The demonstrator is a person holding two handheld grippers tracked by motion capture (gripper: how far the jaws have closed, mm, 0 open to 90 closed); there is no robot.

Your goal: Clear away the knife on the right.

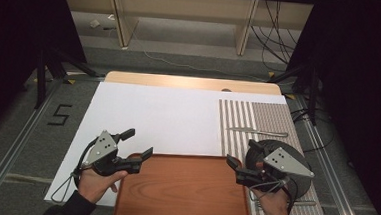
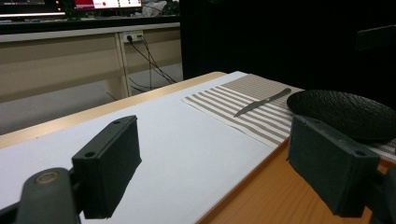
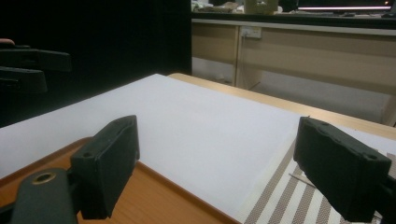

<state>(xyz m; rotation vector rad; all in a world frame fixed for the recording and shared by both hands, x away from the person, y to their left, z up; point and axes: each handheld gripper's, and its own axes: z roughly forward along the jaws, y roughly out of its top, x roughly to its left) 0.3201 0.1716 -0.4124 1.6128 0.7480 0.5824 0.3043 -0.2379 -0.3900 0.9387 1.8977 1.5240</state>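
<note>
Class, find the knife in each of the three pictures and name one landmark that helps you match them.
High view: the knife lies crosswise on the striped mat, beyond the black plate.
Left gripper view: right of centre, on the same mat, left of the plate.
Right gripper view: not in it.
Shared landmark: the striped mat.

Brown tray (image 1: 183,192), striped mat (image 1: 258,116), blk plate (image 2: 341,112).

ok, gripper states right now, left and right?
Left gripper: open, nothing between the jaws, at the wooden tray's left corner.
Right gripper: open, holding nothing, at the tray's right corner beside the black plate.
</note>
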